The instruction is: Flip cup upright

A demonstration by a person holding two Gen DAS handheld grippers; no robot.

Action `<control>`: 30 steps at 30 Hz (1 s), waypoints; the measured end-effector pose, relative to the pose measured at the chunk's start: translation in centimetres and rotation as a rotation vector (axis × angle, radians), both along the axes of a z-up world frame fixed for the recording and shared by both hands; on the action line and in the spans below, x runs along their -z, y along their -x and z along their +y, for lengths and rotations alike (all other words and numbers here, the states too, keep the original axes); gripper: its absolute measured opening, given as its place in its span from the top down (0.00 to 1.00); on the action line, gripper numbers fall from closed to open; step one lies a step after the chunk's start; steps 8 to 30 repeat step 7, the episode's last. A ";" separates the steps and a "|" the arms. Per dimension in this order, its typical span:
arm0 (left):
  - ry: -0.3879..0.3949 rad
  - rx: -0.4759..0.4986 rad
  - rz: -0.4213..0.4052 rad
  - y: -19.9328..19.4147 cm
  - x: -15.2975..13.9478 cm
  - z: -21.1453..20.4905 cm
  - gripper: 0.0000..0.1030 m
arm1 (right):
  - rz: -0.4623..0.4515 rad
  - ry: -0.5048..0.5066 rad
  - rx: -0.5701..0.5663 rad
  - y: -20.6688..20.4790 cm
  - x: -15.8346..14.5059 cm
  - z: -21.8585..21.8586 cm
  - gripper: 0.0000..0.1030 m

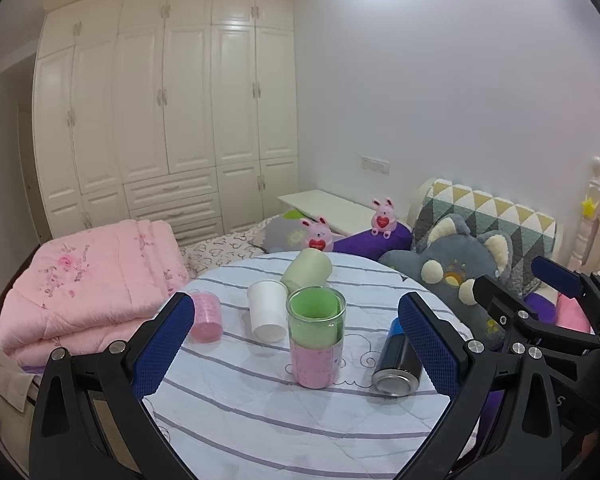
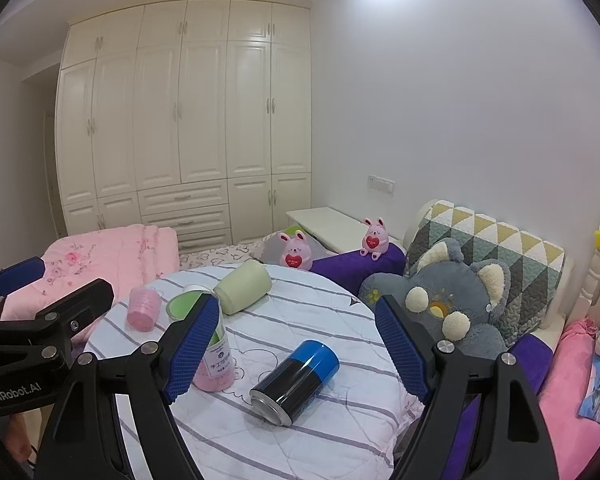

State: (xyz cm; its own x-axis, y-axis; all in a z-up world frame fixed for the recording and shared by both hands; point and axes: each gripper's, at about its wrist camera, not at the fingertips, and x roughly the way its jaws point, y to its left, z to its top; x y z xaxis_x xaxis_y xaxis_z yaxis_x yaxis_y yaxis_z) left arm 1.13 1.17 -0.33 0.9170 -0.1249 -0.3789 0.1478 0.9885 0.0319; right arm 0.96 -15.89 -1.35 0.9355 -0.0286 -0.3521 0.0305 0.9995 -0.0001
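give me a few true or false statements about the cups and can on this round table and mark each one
1. The blue and black can lies on its side. True.
2. The pale green cup stands upright. False: it lies tipped over at the far side of the table.
3. The left gripper is clamped on the glass jar. False: its jaws are wide open, touching nothing.
4. The white paper cup stands mouth down. True.
5. The right gripper is open and holds nothing. True.
6. The small pink cup sits inside the white paper cup. False: it stands apart.

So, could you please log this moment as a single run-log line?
left hand-held gripper: open | right hand-held gripper: open | blue-and-black can: on its side | green cup: on its side, untouched
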 end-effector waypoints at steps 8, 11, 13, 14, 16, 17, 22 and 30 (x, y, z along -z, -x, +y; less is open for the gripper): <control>-0.003 0.000 0.037 -1.2 0.5 0.1 0.00 | 0.023 -0.003 -0.005 -1.0 0.5 -0.1 0.21; -0.003 0.000 0.037 -1.2 0.5 0.1 0.00 | 0.023 -0.003 -0.005 -1.0 0.5 -0.1 0.21; -0.003 0.000 0.037 -1.2 0.5 0.1 0.00 | 0.023 -0.003 -0.005 -1.0 0.5 -0.1 0.21; -0.003 0.000 0.037 -1.2 0.5 0.1 0.00 | 0.023 -0.003 -0.005 -1.0 0.5 -0.1 0.21; -0.003 0.000 0.037 -1.2 0.5 0.1 0.00 | 0.023 -0.003 -0.005 -1.0 0.5 -0.1 0.21; -0.003 0.000 0.037 -1.2 0.5 0.1 0.00 | 0.023 -0.003 -0.005 -1.0 0.5 -0.1 0.21; -0.003 0.000 0.037 -1.2 0.5 0.1 0.00 | 0.023 -0.003 -0.005 -1.0 0.5 -0.1 0.21; -0.003 0.000 0.037 -1.2 0.5 0.1 0.00 | 0.023 -0.003 -0.005 -1.0 0.5 -0.1 0.21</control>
